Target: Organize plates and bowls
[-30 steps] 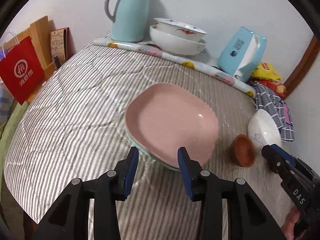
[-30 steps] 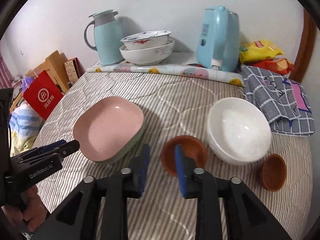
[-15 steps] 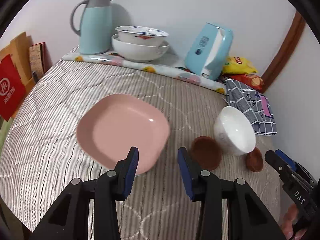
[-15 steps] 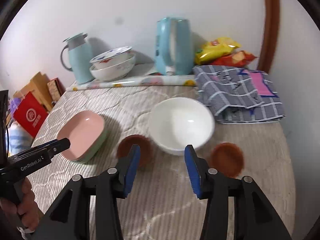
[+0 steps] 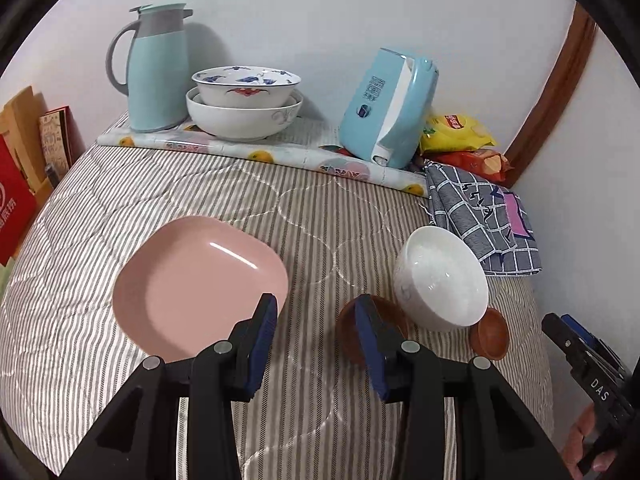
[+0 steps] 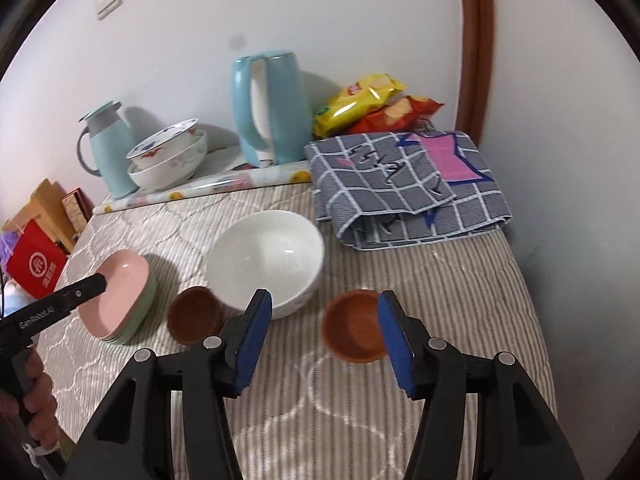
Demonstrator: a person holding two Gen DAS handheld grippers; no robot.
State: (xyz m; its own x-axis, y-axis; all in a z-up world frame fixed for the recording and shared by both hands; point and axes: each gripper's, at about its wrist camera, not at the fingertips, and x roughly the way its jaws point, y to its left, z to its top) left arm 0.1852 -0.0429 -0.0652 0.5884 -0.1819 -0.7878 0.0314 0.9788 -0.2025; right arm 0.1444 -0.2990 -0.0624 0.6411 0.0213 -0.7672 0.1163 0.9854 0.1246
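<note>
striped tabletop (image 6: 440,300) under both empty tongs, right tongs (image 6: 324,338) just widened, angled down.

White capitals reading "DAS" run along the black body of the right gripper (image 5: 582,350), seen at the lower right edge of the left wrist view. In the right wrist view, the black body of the left gripper (image 6: 86,289) carries white lettering that reads "GenRobot.AI", partly blurred. A red paper bag (image 6: 36,266) beside the bed bears a round white emblem above white Chinese characters, too small to read with certainty. The pale blue kettle (image 5: 386,110) shows a dark round mark and printed characters on its side, illegible. The yellow snack packet (image 6: 360,100) has a small red logo whose wording cannot be made out.
</note>
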